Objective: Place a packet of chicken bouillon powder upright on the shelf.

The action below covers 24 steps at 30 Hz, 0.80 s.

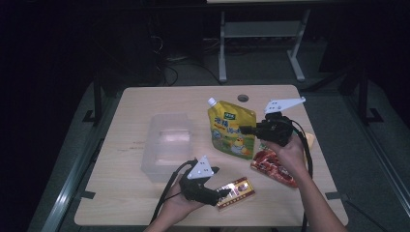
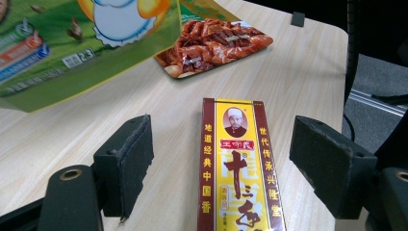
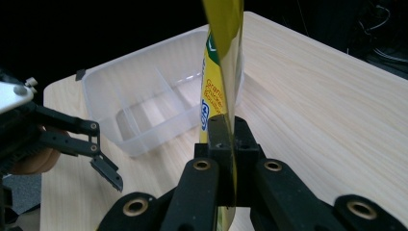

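A yellow spouted pouch point(image 1: 231, 126) with a cartoon duck hangs lifted off the table, its lower edge clear of the wood in the left gripper view point(image 2: 72, 43). My right gripper point(image 1: 245, 129) is shut on the pouch's side edge point(image 3: 225, 72), and the thin film runs between the closed pads point(image 3: 230, 137). A red and yellow spice box point(image 1: 235, 192) lies flat near the front edge. My left gripper point(image 1: 218, 193) is open, and the box point(image 2: 238, 168) lies between its pads point(image 2: 127, 156) with a gap on each side.
A clear plastic divided container point(image 1: 167, 140) stands left of centre, also seen in the right gripper view point(image 3: 154, 103). A red snack packet point(image 1: 272, 166) lies under the right hand. A cable hole point(image 1: 242, 98) is at the table's far edge.
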Available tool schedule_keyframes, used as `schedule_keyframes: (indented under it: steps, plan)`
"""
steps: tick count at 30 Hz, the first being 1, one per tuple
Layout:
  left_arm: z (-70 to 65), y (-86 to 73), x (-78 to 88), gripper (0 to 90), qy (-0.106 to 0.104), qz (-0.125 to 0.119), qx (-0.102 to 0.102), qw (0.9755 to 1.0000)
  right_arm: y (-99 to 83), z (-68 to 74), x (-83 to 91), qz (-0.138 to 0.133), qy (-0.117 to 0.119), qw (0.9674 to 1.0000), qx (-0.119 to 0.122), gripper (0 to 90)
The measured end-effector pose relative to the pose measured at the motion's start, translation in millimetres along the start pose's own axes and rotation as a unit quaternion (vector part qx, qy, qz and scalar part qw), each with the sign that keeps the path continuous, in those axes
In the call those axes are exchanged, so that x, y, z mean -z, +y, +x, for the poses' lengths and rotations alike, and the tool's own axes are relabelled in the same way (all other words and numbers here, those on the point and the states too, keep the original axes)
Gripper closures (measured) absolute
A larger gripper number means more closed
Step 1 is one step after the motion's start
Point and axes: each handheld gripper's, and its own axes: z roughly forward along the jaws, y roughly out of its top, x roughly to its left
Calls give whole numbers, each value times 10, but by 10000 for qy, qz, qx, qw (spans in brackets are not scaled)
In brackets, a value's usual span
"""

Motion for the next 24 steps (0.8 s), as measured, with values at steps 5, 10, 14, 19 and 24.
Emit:
schedule_keyframes:
  steps: [5, 10, 14, 19, 24]
  plan:
    - [-14, -39, 14, 225, -29, -3, -22, 10000, 78, 28, -27, -34, 38, 10000, 66, 898]
    - [-30, -46, 28, 220, -49, -20, -33, 10000, 182, 70, -70, -50, 114, 9999, 112, 898]
    - [-23, -50, 41, 219, -42, -39, -46, 10000, 225, 92, -91, -50, 123, 9998, 143, 898]
    - [-24, -76, 54, 219, -63, -52, -42, 10000, 288, 101, -128, -63, 168, 9997, 136, 898]
    - [-4, -102, 57, 216, -75, 7, -38, 10000, 355, 114, -177, -31, 191, 9997, 177, 898]
